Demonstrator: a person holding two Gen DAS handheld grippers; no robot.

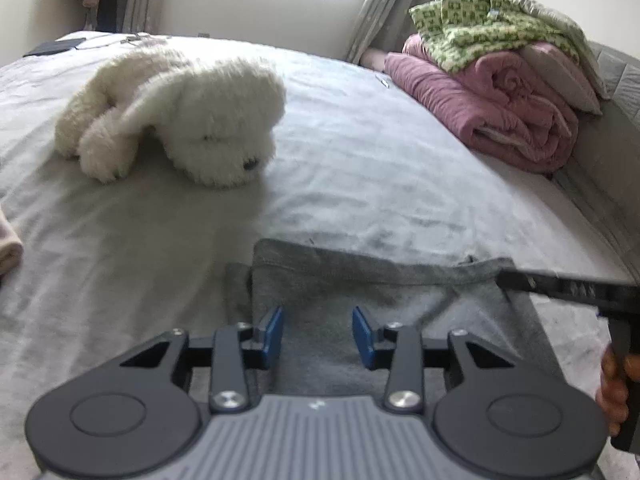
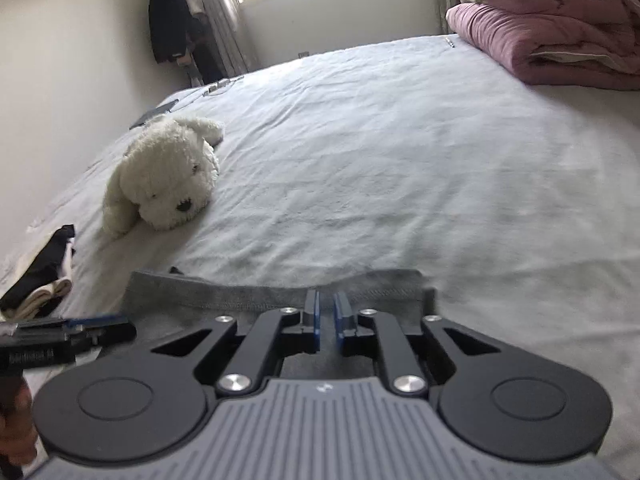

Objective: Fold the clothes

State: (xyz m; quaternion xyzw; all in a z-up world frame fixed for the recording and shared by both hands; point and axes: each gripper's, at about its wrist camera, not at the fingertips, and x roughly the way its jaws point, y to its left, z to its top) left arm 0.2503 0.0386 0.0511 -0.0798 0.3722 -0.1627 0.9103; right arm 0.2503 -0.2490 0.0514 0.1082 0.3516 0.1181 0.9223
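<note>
A grey garment (image 1: 360, 284) lies flat on the near part of the bed, its hem (image 2: 240, 292) running across in front of both grippers. My left gripper (image 1: 318, 334) hovers over its left part. The blue pads (image 1: 274, 332) stand well apart with nothing pinched between them. My right gripper (image 2: 328, 316) sits at the hem with its pads nearly together, and grey cloth fills the thin slot between them. Seen from the left wrist view, the right gripper (image 1: 506, 278) meets the garment's far right corner, and a crease runs away from it. The left gripper (image 2: 116, 326) appears side-on at the garment's left edge.
A white plush dog (image 1: 192, 120) lies on the pale bedsheet (image 1: 380, 168) beyond the garment. A rolled pink quilt (image 1: 500, 108) with a green patterned blanket (image 1: 480, 24) sits far right. Black and white clothes (image 2: 44, 280) lie at the left. A person's hand (image 1: 616, 392) holds the right gripper.
</note>
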